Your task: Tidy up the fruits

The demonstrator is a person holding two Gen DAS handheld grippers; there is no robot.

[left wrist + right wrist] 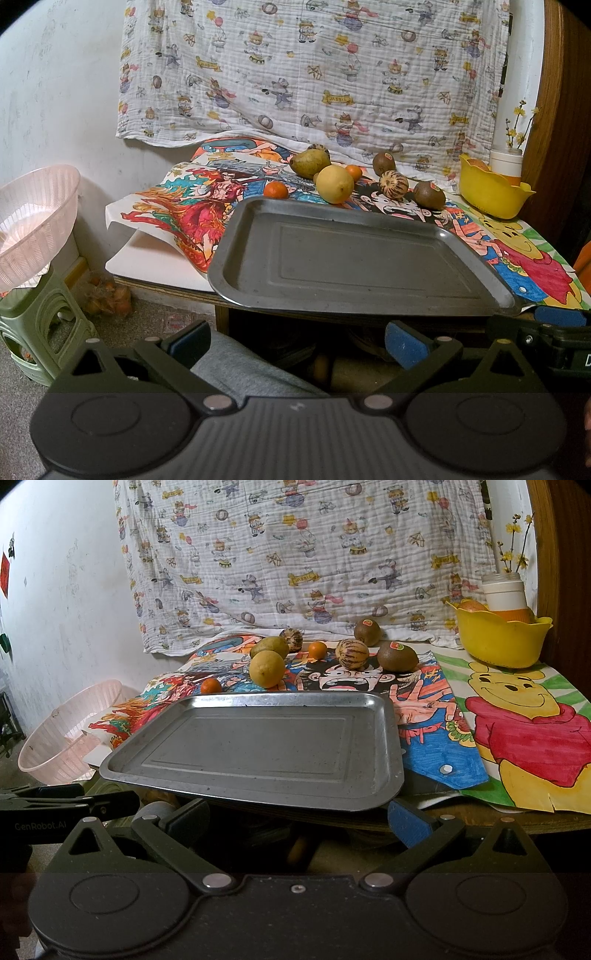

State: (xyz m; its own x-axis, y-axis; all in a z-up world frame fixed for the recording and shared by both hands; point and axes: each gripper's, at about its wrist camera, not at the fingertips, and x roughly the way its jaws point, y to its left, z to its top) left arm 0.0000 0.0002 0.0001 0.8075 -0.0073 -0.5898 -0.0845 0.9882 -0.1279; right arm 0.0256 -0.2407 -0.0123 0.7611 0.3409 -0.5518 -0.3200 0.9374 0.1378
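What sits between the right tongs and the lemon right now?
Only the empty metal tray lies between the open right tongs and the lemon, clearest in the right wrist view.

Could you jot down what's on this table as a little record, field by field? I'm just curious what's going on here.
Tray: metal tray, nothing on it, at the table's near edge
Loose fruit: lemon, pear, two kiwis, two small oranges, two striped melons, all behind the tray
Containers: yellow bowl far right, pink basket off to the left
Grippers: left gripper and right gripper both open, holding nothing
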